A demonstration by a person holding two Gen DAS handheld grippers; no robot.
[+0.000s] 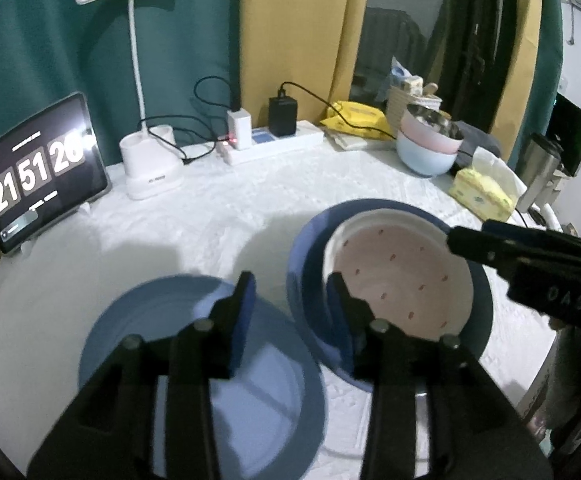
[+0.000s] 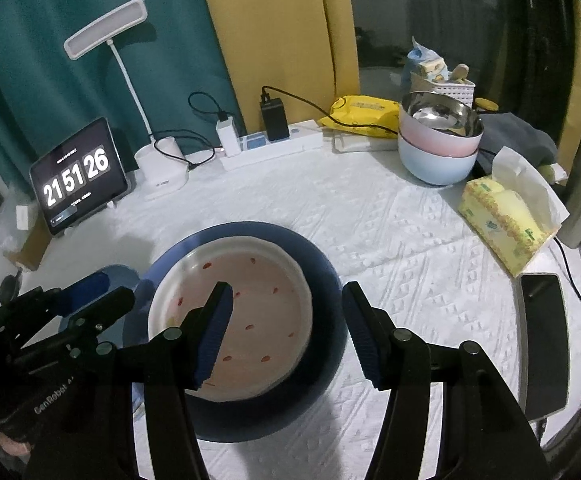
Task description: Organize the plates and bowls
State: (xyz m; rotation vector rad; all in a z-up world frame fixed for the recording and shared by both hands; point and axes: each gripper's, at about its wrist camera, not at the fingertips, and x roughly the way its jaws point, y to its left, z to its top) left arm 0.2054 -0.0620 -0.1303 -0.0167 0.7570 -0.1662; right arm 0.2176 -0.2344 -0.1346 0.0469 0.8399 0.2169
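Note:
A white dish with red specks sits inside a large dark blue plate on the white tablecloth. A second blue plate lies to its left. My left gripper is open, its fingers straddling the gap between the two blue plates, just above them. My right gripper is open above the right half of the speckled dish and holds nothing. A stack of bowls, pink on pale blue with a steel one inside, stands at the back right.
A tablet clock, a white desk lamp and a power strip with chargers line the back edge. A yellow tissue box and a phone lie at the right.

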